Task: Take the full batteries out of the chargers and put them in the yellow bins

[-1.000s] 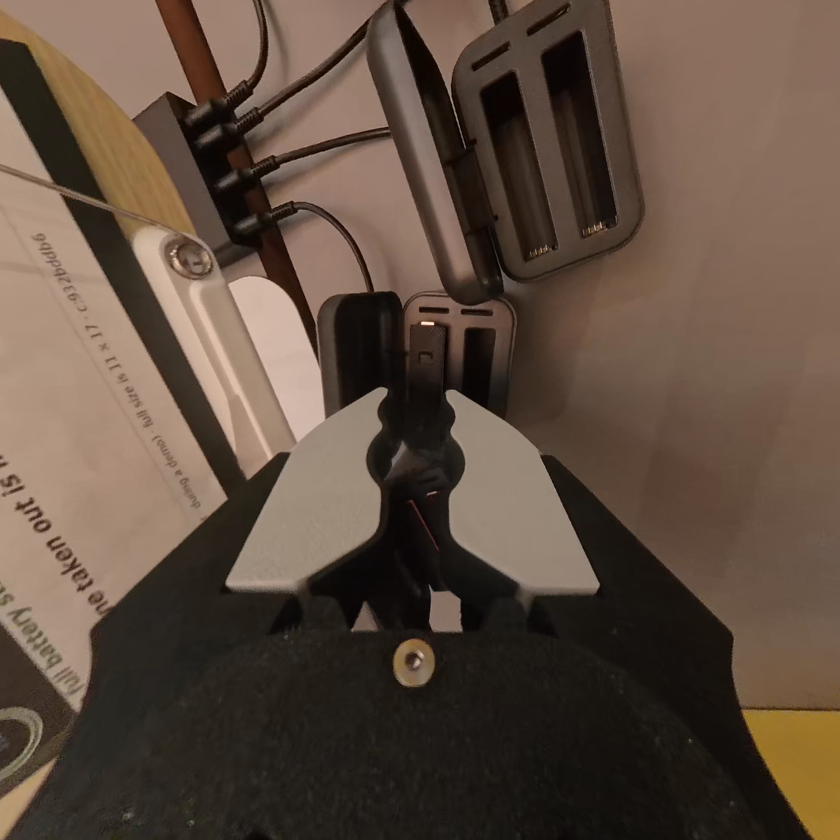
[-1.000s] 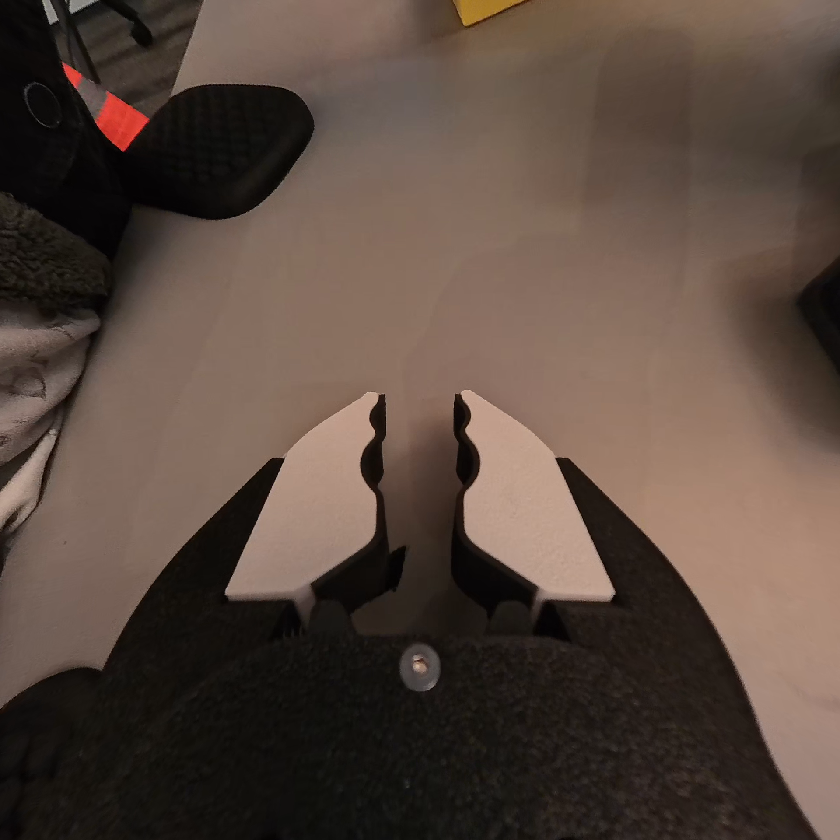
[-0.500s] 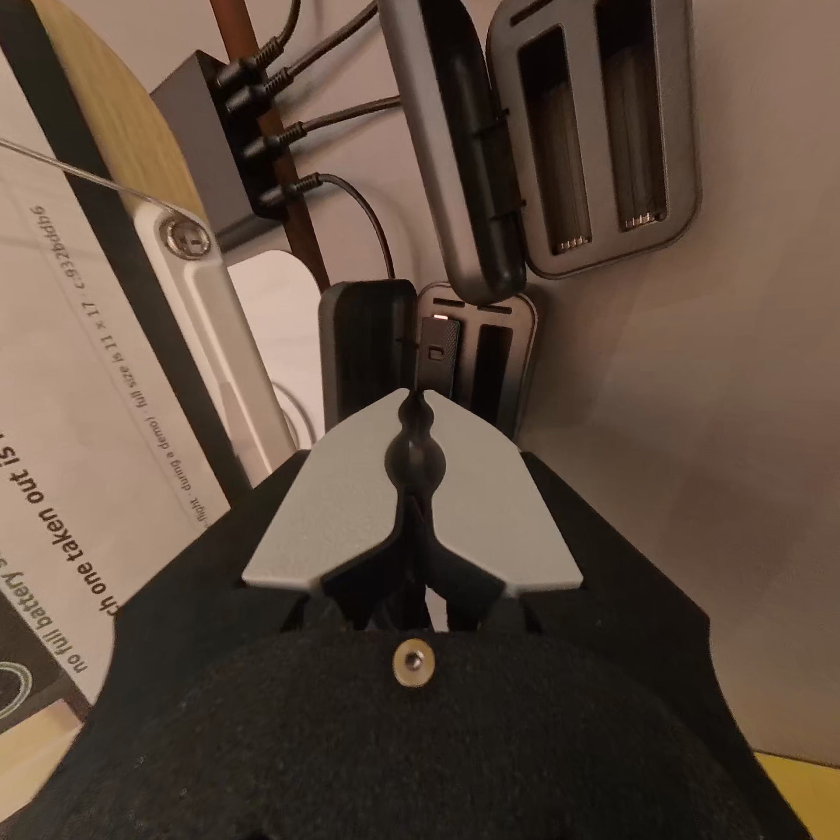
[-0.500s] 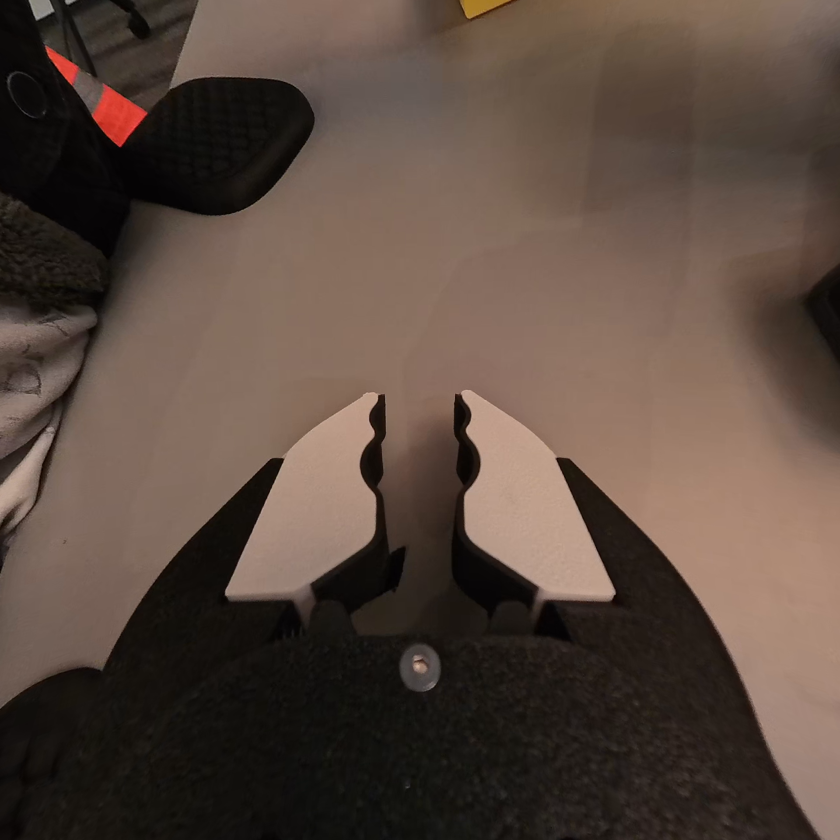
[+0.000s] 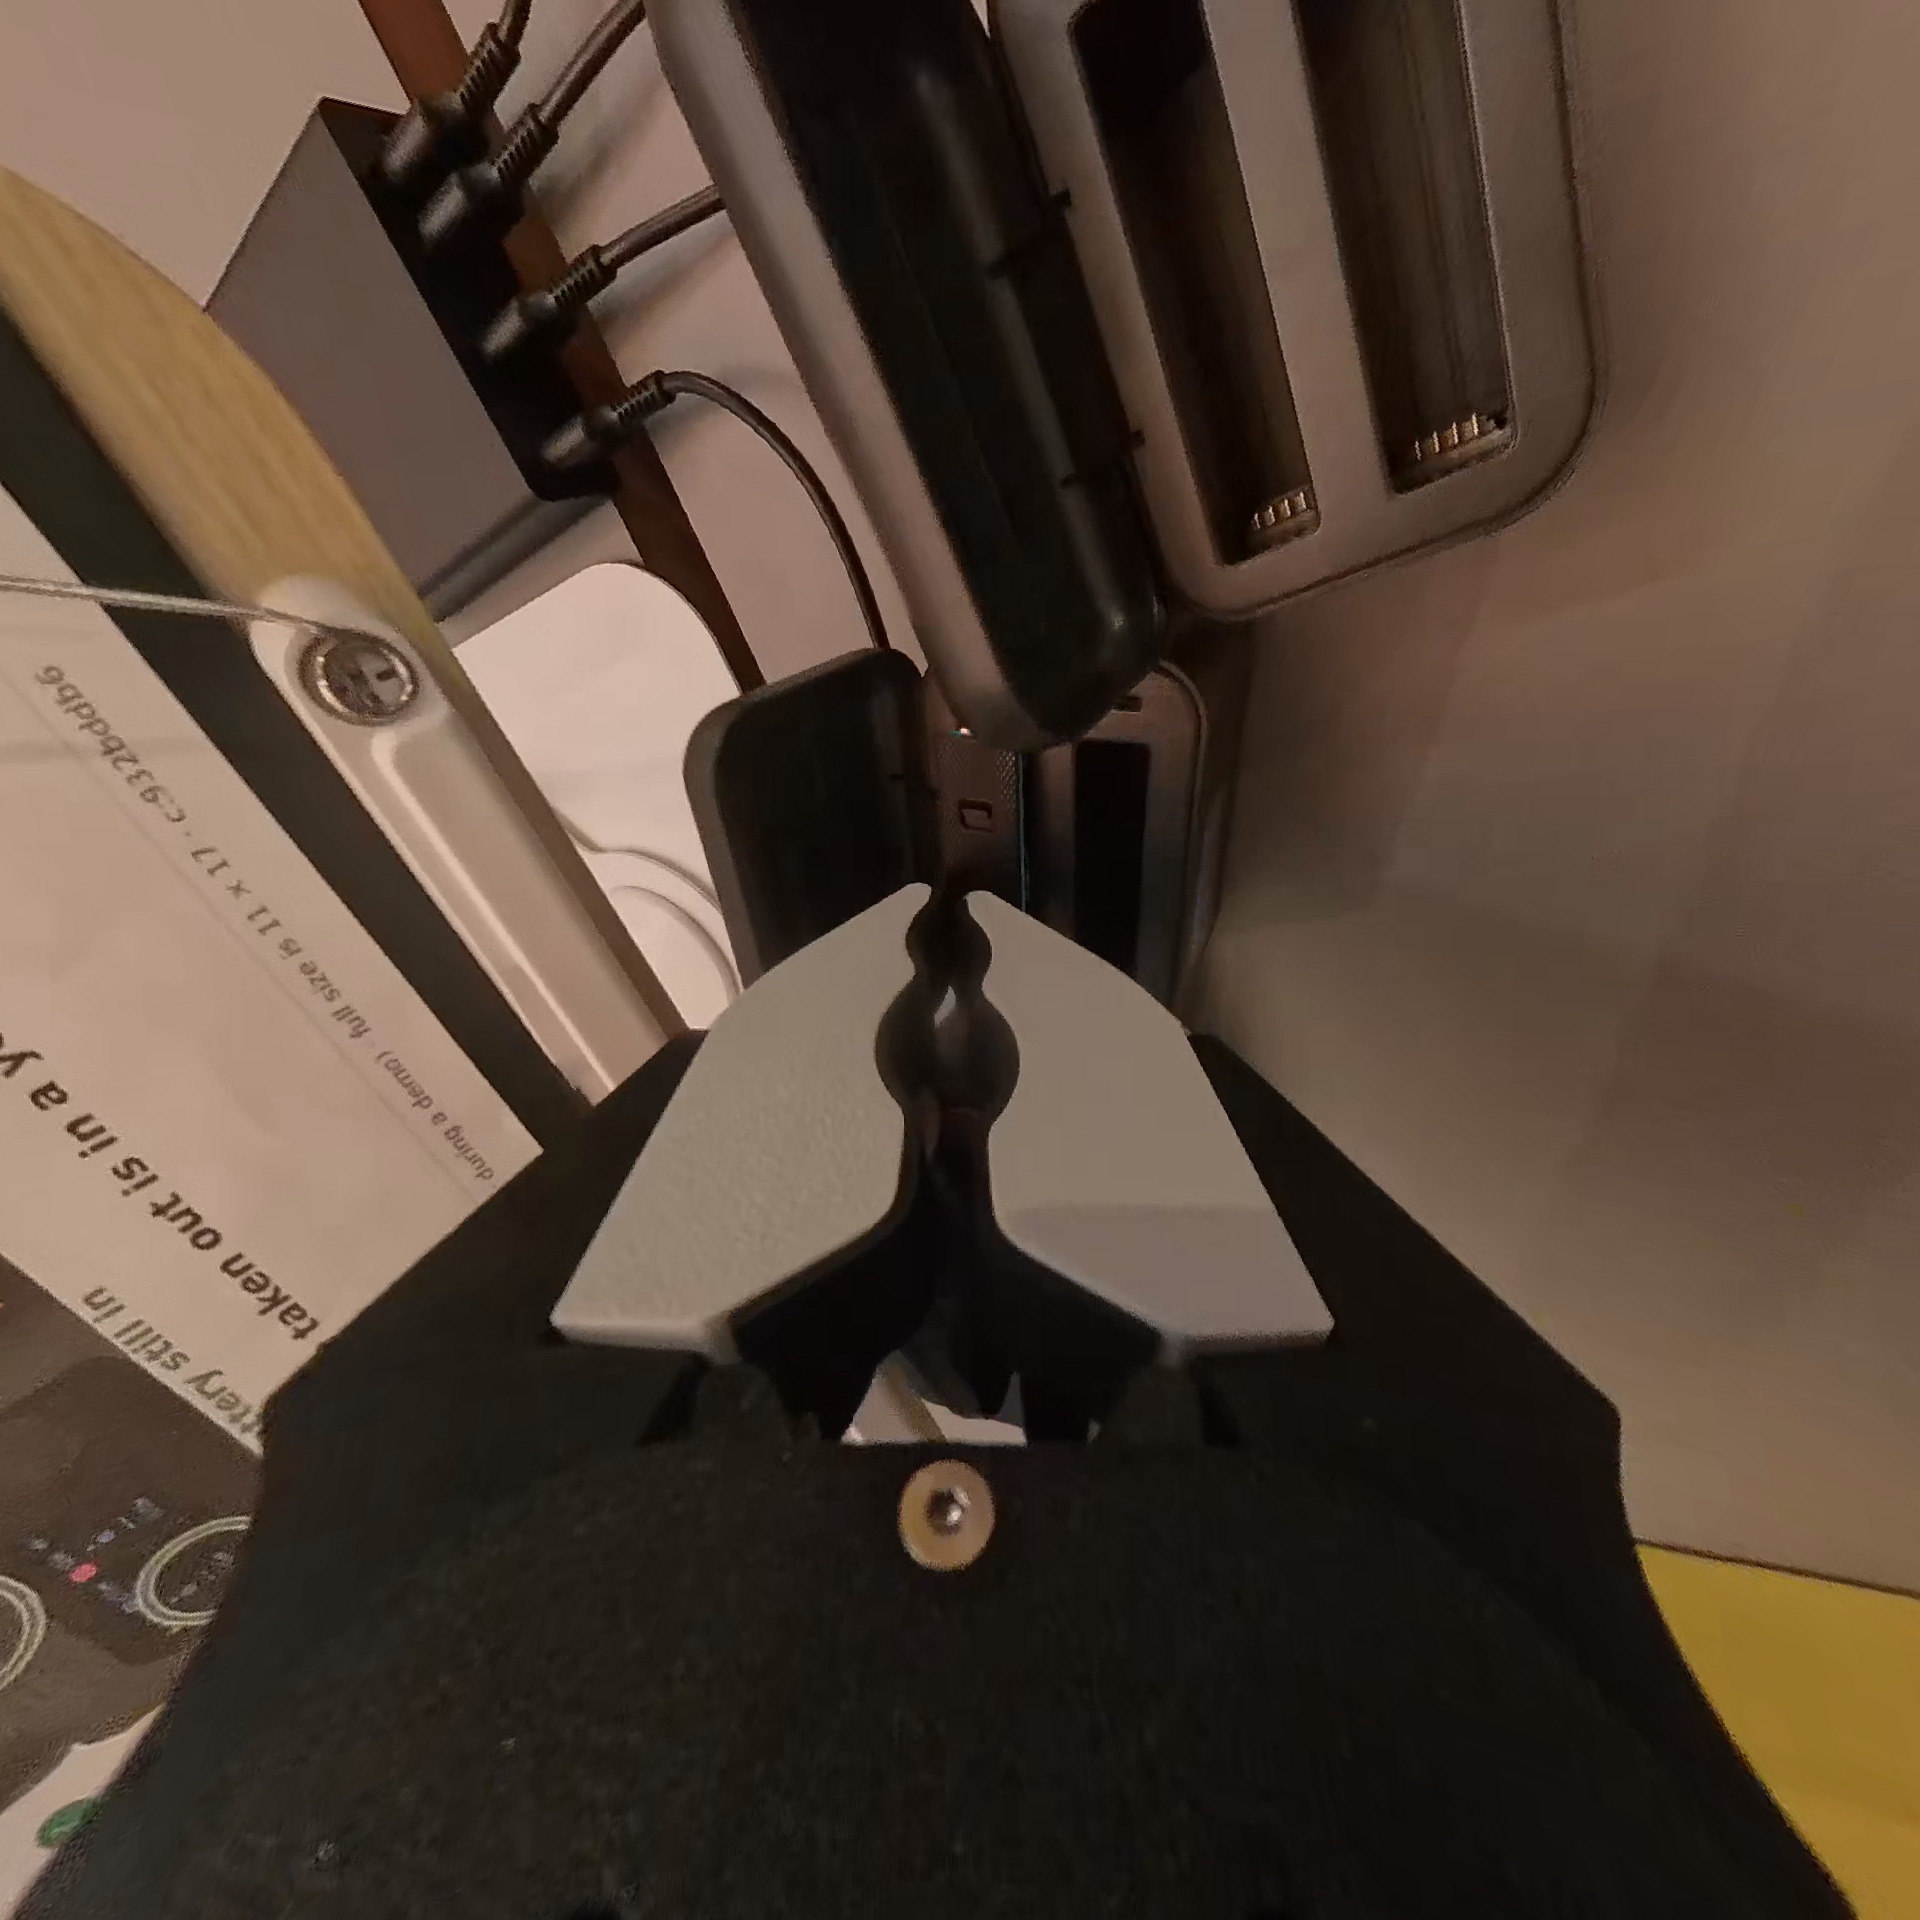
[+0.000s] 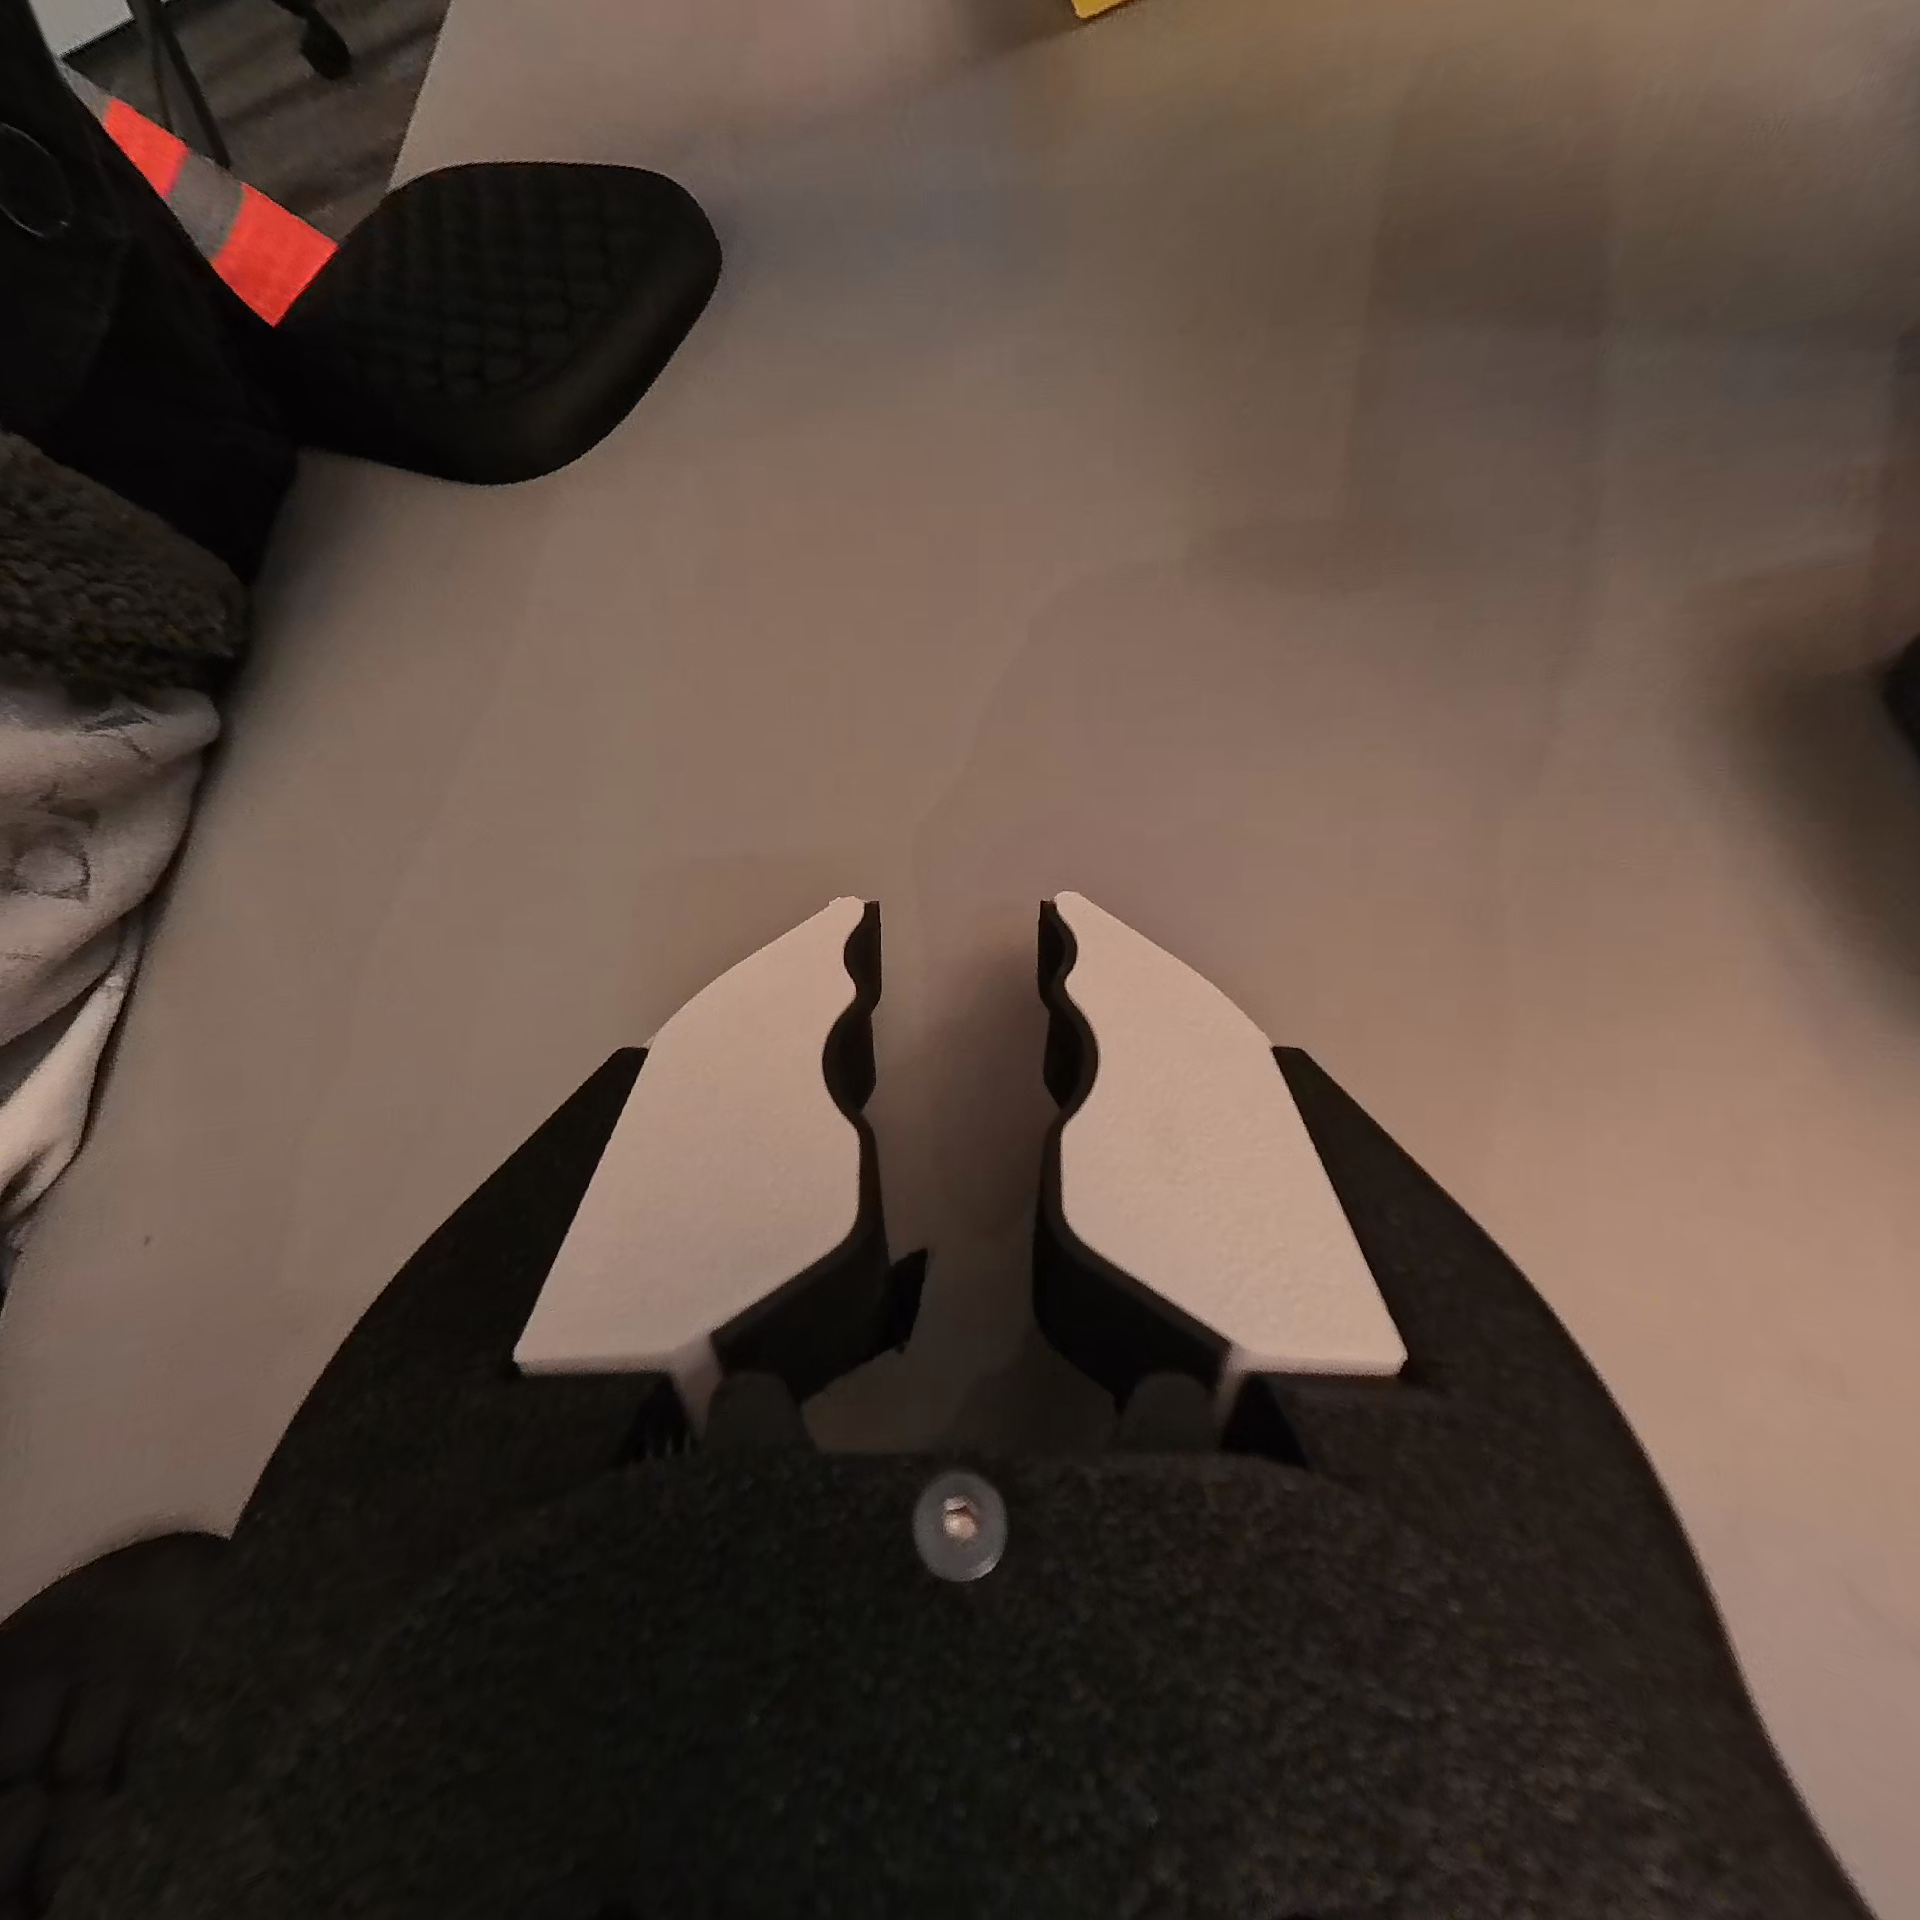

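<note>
In the left wrist view my left gripper (image 5: pixel 961 899) is shut, its tips meeting just in front of a black battery (image 5: pixel 977 805). The battery stands in the left slot of the lower grey charger (image 5: pixel 1169 831), whose lid (image 5: pixel 800 810) is open. I cannot tell whether the tips touch the battery. The upper grey charger (image 5: pixel 1340 312) has its lid (image 5: pixel 935 364) open and both slots empty. A yellow bin corner (image 5: pixel 1797 1704) shows at the bottom right. My right gripper (image 6: pixel 959 914) is open and empty above the grey table (image 6: pixel 1247 623). A yellow bin edge (image 6: pixel 1101 6) sits at the top.
A dark hub (image 5: pixel 343 312) with several plugged cables sits left of the chargers. A printed sign board (image 5: pixel 156 935) on a white stand (image 5: pixel 447 790) fills the left. In the right wrist view a black textured pad (image 6: pixel 499 322) and a person's clothing (image 6: pixel 94 623) lie at the left. The gap from one gripper's tips to the other's is roughly 25 cm. To the upper grey charger (image 5: pixel 1340 312): left tips about 9 cm, right tips about 15 cm.
My left gripper went from open around the battery to shut, and it moved closer to the chargers. The battery stayed in its slot. The right gripper barely moved.
</note>
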Demonstrator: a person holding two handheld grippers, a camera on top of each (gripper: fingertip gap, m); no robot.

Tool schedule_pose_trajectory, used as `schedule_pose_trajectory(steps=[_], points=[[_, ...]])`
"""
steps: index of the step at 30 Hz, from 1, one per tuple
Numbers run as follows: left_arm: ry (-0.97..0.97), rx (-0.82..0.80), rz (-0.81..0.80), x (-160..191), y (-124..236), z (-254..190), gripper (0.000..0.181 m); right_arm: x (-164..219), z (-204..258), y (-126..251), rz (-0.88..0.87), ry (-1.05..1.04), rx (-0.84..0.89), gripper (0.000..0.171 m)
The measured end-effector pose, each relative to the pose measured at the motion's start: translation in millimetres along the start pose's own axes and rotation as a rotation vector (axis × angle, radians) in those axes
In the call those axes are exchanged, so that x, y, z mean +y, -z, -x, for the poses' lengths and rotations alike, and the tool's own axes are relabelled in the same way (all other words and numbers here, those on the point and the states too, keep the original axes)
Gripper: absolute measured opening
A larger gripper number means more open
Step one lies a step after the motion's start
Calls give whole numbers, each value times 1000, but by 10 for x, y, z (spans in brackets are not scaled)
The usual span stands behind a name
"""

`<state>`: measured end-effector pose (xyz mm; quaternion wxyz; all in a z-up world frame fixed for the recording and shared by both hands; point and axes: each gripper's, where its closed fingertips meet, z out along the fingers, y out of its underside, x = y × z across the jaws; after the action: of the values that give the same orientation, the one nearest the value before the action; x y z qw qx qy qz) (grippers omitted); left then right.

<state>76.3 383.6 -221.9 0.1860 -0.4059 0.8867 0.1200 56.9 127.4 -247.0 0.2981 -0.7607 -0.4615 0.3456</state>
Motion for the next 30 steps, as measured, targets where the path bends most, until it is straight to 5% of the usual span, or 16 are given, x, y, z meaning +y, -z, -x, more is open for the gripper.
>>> schedule_pose_trajectory(steps=[15, 30], points=[[18, -54, -12, -11, 9, 10, 0, 19, -44, 33, -4, 6, 31, 29], [171, -219, -106, 187, 566, 128, 0, 56, -51, 3, 0, 3, 30, 29]])
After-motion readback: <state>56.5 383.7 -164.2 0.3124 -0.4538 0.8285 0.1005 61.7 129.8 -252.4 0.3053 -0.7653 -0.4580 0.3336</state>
